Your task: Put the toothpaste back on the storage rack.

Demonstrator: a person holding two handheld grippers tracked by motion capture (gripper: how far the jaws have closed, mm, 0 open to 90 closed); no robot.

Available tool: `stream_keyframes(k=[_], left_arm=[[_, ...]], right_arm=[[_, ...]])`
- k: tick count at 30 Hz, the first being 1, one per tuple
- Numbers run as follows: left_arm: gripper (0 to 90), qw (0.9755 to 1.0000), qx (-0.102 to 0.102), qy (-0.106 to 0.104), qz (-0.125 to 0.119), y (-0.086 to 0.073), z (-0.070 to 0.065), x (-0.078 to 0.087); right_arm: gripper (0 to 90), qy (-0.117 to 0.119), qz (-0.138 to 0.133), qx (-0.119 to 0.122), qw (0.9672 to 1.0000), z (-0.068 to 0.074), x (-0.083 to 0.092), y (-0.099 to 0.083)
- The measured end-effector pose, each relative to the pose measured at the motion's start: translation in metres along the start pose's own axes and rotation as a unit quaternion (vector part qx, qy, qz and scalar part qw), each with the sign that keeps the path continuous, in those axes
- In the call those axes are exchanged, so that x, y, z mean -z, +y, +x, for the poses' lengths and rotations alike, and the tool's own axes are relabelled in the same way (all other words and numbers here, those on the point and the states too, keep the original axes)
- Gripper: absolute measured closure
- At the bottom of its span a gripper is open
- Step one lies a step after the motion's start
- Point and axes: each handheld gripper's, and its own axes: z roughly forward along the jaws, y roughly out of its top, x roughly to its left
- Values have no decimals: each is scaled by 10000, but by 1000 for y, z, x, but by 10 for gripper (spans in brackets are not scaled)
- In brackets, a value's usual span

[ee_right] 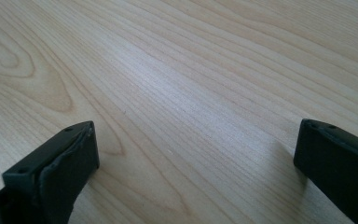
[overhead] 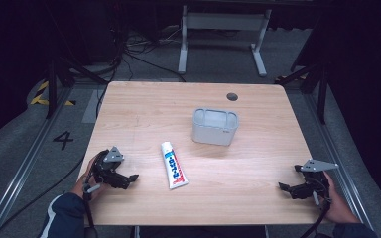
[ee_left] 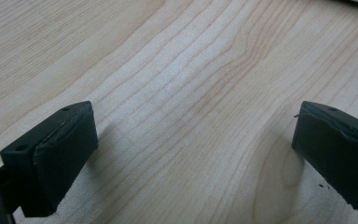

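Worktop (overhead: 139, 104): toothpaste tube (overhead: 173, 165) near front centre; bin (overhead: 215, 126) behind it, to the right; left gripper (overhead: 127, 179) front left; right gripper (overhead: 286, 189) front right

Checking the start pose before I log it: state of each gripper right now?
Left gripper: open, holding nothing, low over the table.
Right gripper: open, holding nothing.

Left gripper (overhead: 129, 177): I see a black body, a grey three-cornered plate on top, blocky jaws with small screw holes.
Right gripper (overhead: 284, 187): black too, same grey plate, cable trailing behind.
Sleeve (overhead: 64, 215): dark blue, pale stripe, behind my left gripper.
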Motion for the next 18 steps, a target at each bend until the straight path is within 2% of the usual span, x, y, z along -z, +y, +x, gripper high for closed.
stream_keyframes(k=[3, 7, 9, 13, 15, 17, 18], left_arm=[[6, 10000, -6, -71, 6, 1, -1, -1], [5, 9998, -120, -135, 24, 2, 2, -1], [5, 9994, -257, -218, 115, 2, 4, 0], [5, 9987, -344, -319, 222, 6, 5, -1], [14, 9981, -478, -299, 234, 9, 5, -1], [73, 9974, -596, -324, 262, 14, 4, 0], [158, 9968, -660, -328, 309, 18, 3, 1]], right_arm=[[2, 0, -1, 1, 10000, 0, 0, 0], [2, 0, -1, 1, 10000, 0, 0, 0], [2, 0, -1, 0, 10000, 0, 0, 0], [2, -3, 0, 2, 10000, 0, 0, 0], [2, 3, 0, 1, 10000, 0, 0, 0], [2, -1, 1, -1, 10000, 0, 0, 0], [2, -2, 0, 0, 10000, 0, 0, 0]])
